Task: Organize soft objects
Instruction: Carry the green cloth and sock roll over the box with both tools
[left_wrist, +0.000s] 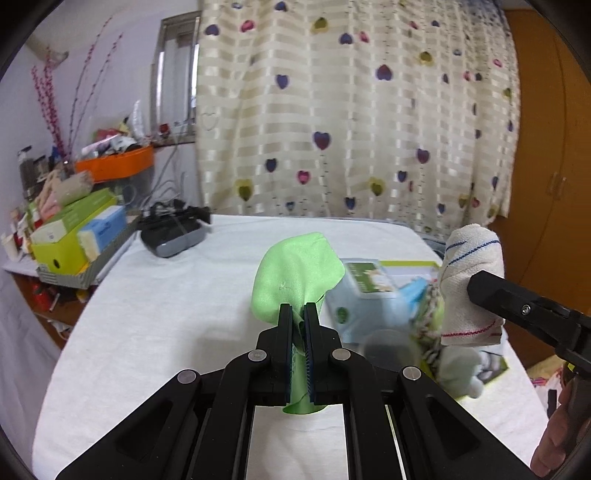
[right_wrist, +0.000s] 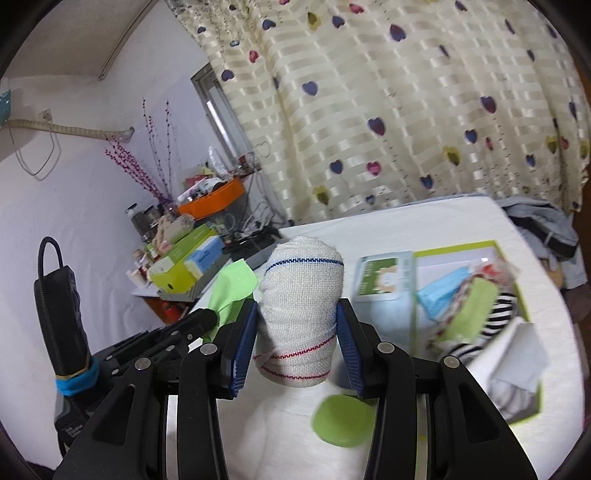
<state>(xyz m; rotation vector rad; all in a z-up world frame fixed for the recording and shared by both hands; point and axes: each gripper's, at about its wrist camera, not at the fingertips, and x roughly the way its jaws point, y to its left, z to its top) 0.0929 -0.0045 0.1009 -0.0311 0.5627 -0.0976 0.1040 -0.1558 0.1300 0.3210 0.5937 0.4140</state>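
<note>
Much was blurred: the heap in the box (right_wrist: 495, 247) at my 2 o'clock smeared together, and I could only pick out a blue mask (right_wrist: 441, 291), something striped (right_wrist: 498, 314) and a green pad (right_wrist: 469, 306). A soft green shape (right_wrist: 341, 421) below my right gripper (right_wrist: 300, 325) was too blurred to name. The lower end of the green cloth (left_wrist: 295, 277) was hidden behind my left gripper (left_wrist: 299, 325), and my hand (left_wrist: 557, 432) was cut off at the frame edge at 4 o'clock.

On the table (left_wrist: 166, 314), a dark device (left_wrist: 171, 232) lay at 11 o'clock, with stacked cartons (left_wrist: 74, 232) and an orange tray (left_wrist: 118, 164) beyond at 10. A heart-patterned curtain (left_wrist: 351, 110) hung behind at 12. A wipes pack (left_wrist: 365, 291) sat just right of the cloth.

My left gripper was clenched on the green cloth, which stood up off the table between the pads. My right gripper held the rolled white towel (right_wrist: 301, 314) upright between half-spread pads, at 3 o'clock from the left. Both pointed forward and somewhat down.
</note>
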